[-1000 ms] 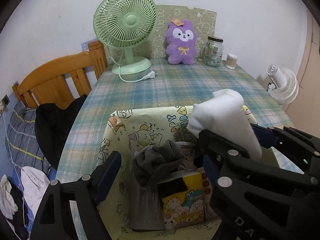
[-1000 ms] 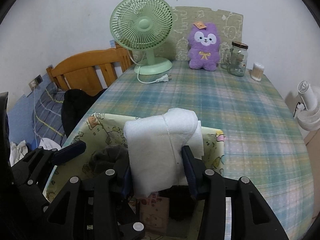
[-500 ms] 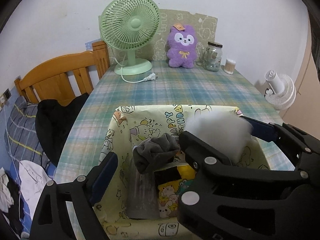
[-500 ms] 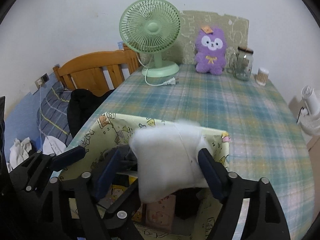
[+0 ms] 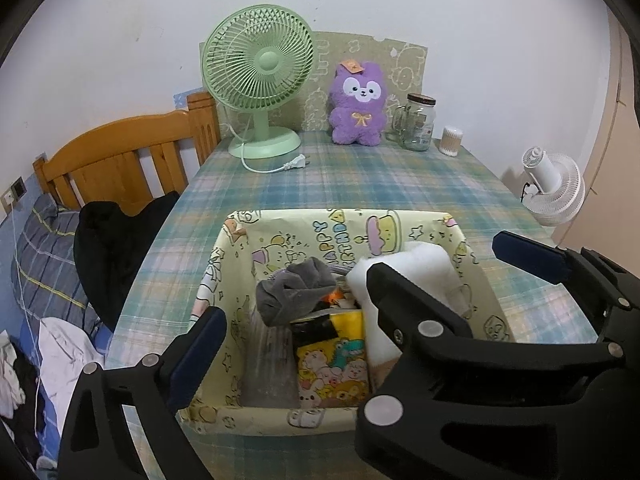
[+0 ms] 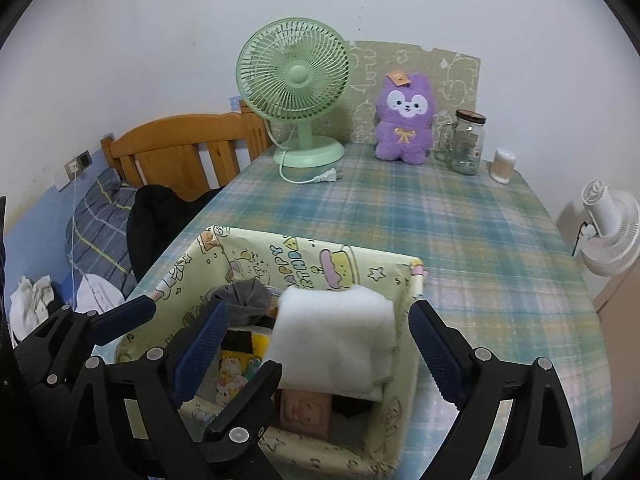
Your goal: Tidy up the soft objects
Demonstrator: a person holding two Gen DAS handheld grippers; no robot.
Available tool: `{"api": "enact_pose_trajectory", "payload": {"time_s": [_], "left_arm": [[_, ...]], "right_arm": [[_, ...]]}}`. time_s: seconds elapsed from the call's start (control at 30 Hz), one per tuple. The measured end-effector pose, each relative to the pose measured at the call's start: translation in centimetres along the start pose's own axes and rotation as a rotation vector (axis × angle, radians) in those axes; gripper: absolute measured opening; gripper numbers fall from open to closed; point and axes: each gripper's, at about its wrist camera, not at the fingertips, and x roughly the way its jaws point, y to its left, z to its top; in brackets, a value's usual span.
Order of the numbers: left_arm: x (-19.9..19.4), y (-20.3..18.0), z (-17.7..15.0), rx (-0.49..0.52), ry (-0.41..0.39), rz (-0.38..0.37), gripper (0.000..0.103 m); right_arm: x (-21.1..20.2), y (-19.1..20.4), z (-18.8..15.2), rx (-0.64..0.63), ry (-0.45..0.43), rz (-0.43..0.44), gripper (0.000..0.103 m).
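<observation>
The right gripper (image 6: 316,344), jaws spread and grasping nothing, is straddling the white folded fleece cloth (image 6: 334,338) lying directly between them inside the yellow cartoon-print fabric bin (image 6: 240,250).

white cloth (image 6: 336,336), plaid tablecloth (image 6: 460,232), purple plush (image 6: 405,118)

Plain white wall (image 5: 400,0) behind, evenly lit. Table covered in a blue-green plaid cloth (image 5: 380,184) runs back to the wall. Beyond its left edge, an orange-brown slatted wooden headboard (image 5: 120,152), black garment (image 5: 116,240) draped near it. Bed with navy checked bedding (image 5: 44,256) below, white clothes (image 5: 64,360) heaped on it. Off the right edge, a small white fan (image 5: 554,190).
</observation>
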Motion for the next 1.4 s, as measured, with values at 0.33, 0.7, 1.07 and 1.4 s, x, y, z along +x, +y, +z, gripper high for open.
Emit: {"api": "enact_pose_trajectory", "payload": {"time_s": [0.33,0.7,1.07,1.4], "left_arm": [[-1.4,-2.5,0.4,0.010,-0.047,-0.011,0.103],[-2.6,-5.5,1.7,0.025,-0.094,-0.014,0.103],[-4.6,-8.8,3.1,0.040,-0.155,-0.013,0.103],[-6.8,-11.9,3.9,0.062,-0.221,-0.018,0.103]], "right_arm": [[-2.9,-2.1,-0.2,0.025,-0.048,-0.038,0.094],[-6.1,-5.5,0.0,0.082,-0.102,-0.083,0.094],[-9.8,-9.2,0.5,0.122,-0.173,-0.130,0.094],[-13.5,-12.3,0.2,0.153,-0.247,-0.185,0.095]]}}
